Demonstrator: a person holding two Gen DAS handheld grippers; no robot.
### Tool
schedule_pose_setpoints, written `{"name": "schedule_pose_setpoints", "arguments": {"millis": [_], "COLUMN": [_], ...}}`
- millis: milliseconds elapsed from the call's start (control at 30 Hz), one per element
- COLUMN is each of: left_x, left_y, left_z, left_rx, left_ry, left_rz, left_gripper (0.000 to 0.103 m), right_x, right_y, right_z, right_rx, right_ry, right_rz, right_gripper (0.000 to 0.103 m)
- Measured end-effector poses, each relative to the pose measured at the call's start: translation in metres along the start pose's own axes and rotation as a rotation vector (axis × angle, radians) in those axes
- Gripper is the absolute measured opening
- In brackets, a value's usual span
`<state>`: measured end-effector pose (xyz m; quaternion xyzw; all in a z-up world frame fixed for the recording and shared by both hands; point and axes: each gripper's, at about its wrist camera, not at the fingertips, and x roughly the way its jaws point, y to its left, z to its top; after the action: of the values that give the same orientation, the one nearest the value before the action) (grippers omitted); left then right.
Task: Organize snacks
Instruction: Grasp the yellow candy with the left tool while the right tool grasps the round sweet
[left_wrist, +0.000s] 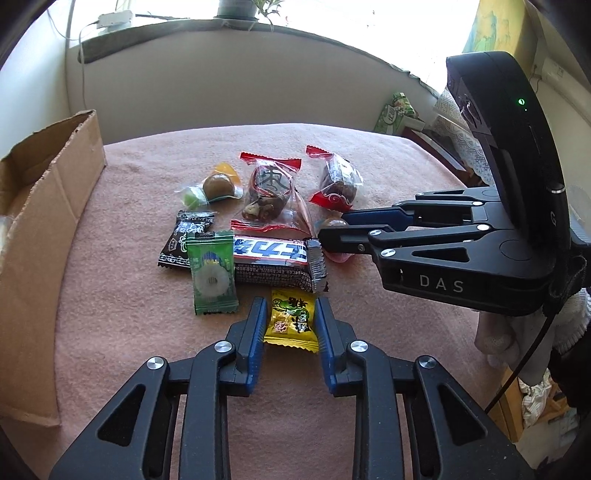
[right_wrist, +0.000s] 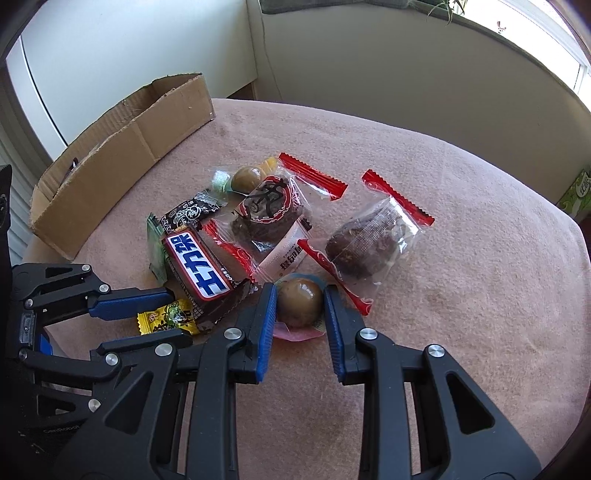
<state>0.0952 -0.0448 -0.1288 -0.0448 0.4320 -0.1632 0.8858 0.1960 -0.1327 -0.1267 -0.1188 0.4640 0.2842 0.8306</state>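
Mixed snacks lie in a heap on a pink cloth (left_wrist: 110, 350). My left gripper (left_wrist: 290, 306) has its blue pads against both sides of a yellow candy packet (left_wrist: 291, 321), which rests on the cloth. From the right wrist view that left gripper (right_wrist: 181, 314) and the yellow packet (right_wrist: 166, 317) show at lower left. My right gripper (right_wrist: 300, 291) is shut on a round brown candy (right_wrist: 299, 302) in a clear wrapper with a pink base. The left wrist view has the right gripper (left_wrist: 334, 224) coming in from the right, with the brown candy (left_wrist: 334, 222) between its tips.
A chocolate bar (left_wrist: 273, 258), a green ring candy (left_wrist: 212, 273), a black packet (left_wrist: 181, 236) and two red-edged clear packets (left_wrist: 269, 188) (left_wrist: 336, 181) lie close by. An open cardboard box (left_wrist: 55, 206) stands at the left. A wall and windowsill rise behind the table.
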Motion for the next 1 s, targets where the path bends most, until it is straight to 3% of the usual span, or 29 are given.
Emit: {"name": "schedule_pose_setpoints", "arguments": {"millis": [67, 100, 433, 633, 733, 900, 1000], "left_x": [-0.002, -0.003, -0.019, -0.011, -0.004, 0.003, 0.008], "left_y": [-0.003, -0.005, -0.003, -0.006, -0.011, -0.028, -0.031], "left_z": [-0.001, -0.002, -0.020, -0.018, -0.014, -0.013, -0.012], "left_rx": [0.016, 0.023, 0.013, 0.038, 0.060, 0.165, 0.169], "left_ry": [0.000, 0.000, -0.005, 0.022, 0.036, 0.019, 0.005], "left_rz": [0.003, 0.004, 0.004, 0.008, 0.010, 0.085, 0.096], "left_gripper": [0.025, 0.018, 0.014, 0.015, 0.026, 0.027, 0.023], "right_x": [-0.002, -0.003, -0.009, -0.009, -0.009, -0.010, -0.009], "right_y": [0.000, 0.000, 0.002, 0.001, 0.001, -0.001, -0.002], "right_z": [-0.001, -0.002, -0.010, -0.013, -0.013, -0.014, -0.015], "right_rx": [0.003, 0.004, 0.009, 0.021, 0.022, 0.025, 0.025], "right_ry": [-0.001, -0.002, -0.007, -0.002, -0.004, -0.006, -0.007], "right_rz": [0.004, 0.005, 0.013, 0.014, 0.017, 0.015, 0.015], "right_gripper": [0.027, 0.027, 0.027, 0.027, 0.027, 0.027, 0.027]}}
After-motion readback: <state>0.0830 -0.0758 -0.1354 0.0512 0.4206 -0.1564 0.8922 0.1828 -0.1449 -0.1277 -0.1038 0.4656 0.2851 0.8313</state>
